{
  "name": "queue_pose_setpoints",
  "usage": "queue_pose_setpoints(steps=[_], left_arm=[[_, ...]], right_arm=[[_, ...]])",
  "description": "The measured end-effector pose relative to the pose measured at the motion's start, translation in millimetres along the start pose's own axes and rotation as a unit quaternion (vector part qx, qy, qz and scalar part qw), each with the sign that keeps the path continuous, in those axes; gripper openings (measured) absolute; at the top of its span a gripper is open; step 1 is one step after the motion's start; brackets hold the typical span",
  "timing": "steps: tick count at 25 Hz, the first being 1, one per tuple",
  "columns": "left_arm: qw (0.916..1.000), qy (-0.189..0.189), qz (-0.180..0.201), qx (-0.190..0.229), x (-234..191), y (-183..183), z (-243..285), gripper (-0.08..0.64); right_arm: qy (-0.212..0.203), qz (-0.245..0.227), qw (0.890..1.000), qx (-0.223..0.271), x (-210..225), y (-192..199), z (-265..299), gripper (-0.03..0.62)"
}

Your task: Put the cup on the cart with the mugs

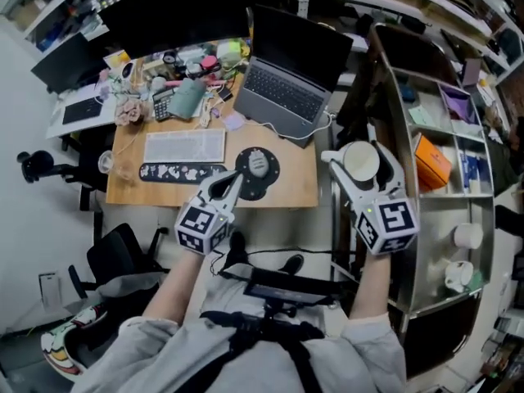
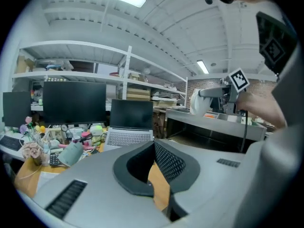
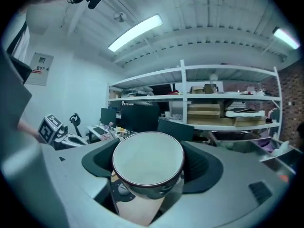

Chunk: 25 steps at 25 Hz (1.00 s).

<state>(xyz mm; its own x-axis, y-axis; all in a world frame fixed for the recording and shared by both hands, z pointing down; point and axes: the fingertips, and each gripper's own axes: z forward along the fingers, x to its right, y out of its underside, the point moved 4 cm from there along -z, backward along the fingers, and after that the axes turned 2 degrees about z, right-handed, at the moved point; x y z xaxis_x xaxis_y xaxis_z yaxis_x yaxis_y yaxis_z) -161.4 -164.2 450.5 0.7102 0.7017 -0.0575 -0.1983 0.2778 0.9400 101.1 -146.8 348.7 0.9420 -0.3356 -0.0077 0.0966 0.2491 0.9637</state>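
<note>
Now we hold the cup (image 3: 148, 161) in the right tongs (image 1: 361, 178). The jaws stand wide apart and press on its two sides. One round white end with a dark rim faces back along the tongs, and we cannot tell whether that is its mouth or its base. The cup is in the air just beside the left edge of the cart (image 1: 430, 228), touching none of its shelves.

Two white mugs (image 1: 467, 236) sit on a shelf of the cart, toward its near right corner and well apart from the cup. An orange box (image 1: 431, 162) lies on a shelf farther back in the cart.

The left tongs (image 1: 239, 175) are closed tight with nothing between the jaws. In the left gripper view the two dark pads (image 2: 168, 163) meet and only bare wood shows below them. These tongs hang well to the left of the cart, over the near edge of the bench (image 1: 295, 185).

On the bench, left of the cart, a mouse (image 1: 257, 163) rests on a round black pad (image 1: 255, 188), just beyond the tips of the left tongs. An open laptop (image 1: 286, 88) stands behind the pad. A keyboard (image 1: 184, 146) lies farther left of the cart than the pad.
</note>
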Motion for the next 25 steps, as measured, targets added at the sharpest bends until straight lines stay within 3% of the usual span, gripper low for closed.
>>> queue_pose_setpoints(steps=[7, 13, 18, 25], left_arm=[[0.9989, -0.041, -0.023, -0.001, -129.2, 30.9, -58.8, 0.003], [0.9976, -0.057, -0.038, -0.012, -203.3, 54.5, -95.8, 0.003], [0.9944, -0.079, -0.064, -0.025, -236.5, 70.5, -107.9, 0.003], [0.9878, -0.105, -0.104, -0.050, -244.6, 106.5, -112.6, 0.003]], right_arm=[[-0.027, 0.013, 0.999, -0.042, -95.3, 66.6, 171.5, 0.408], [0.007, 0.016, 0.996, -0.092, -135.8, 125.1, 277.2, 0.408], [0.009, 0.023, 0.989, -0.145, -151.3, 177.0, 351.9, 0.408], [0.006, 0.046, 0.981, -0.187, -149.8, 235.2, 425.4, 0.408]])
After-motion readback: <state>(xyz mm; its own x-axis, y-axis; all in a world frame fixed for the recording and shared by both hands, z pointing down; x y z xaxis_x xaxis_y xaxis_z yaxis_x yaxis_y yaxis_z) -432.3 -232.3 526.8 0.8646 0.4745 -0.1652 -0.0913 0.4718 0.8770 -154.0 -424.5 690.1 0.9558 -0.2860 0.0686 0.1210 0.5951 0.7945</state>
